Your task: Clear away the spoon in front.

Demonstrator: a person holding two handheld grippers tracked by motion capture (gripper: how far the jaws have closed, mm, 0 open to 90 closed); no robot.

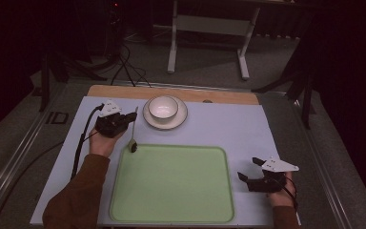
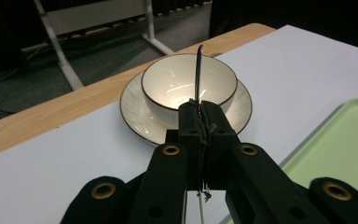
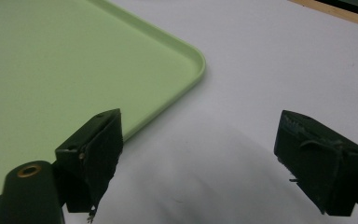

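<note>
— What's the biggest thing in front of you?

— The table (image 1: 248,126), pale across the middle of the high view, with a wooden strip along its far edge. On it, low and centre, lies a green tray (image 1: 171,183), bare.

— And above the tray?

— A saucer (image 1: 177,120) at upper centre, with a white bowl (image 1: 163,108) sitting in it. In my left gripper view both are straight ahead, just past my jaws.

— Your left gripper?

— My left gripper (image 1: 134,116) is at upper left of the tray, jaws pressed together on the thin handle of a spoon (image 1: 132,137). The handle sticks up past the jaws in my left gripper view (image 2: 198,70); in the high view the spoon hangs down from them, its bowl at the tray's upper left corner. Whether it touches the tray, I cannot tell.

— The right one?

— My right gripper (image 1: 249,169) is at lower right, just beside the tray's right edge. Its jaws are spread wide with nothing between them, over bare table near the tray's rounded corner (image 3: 186,56).
</note>
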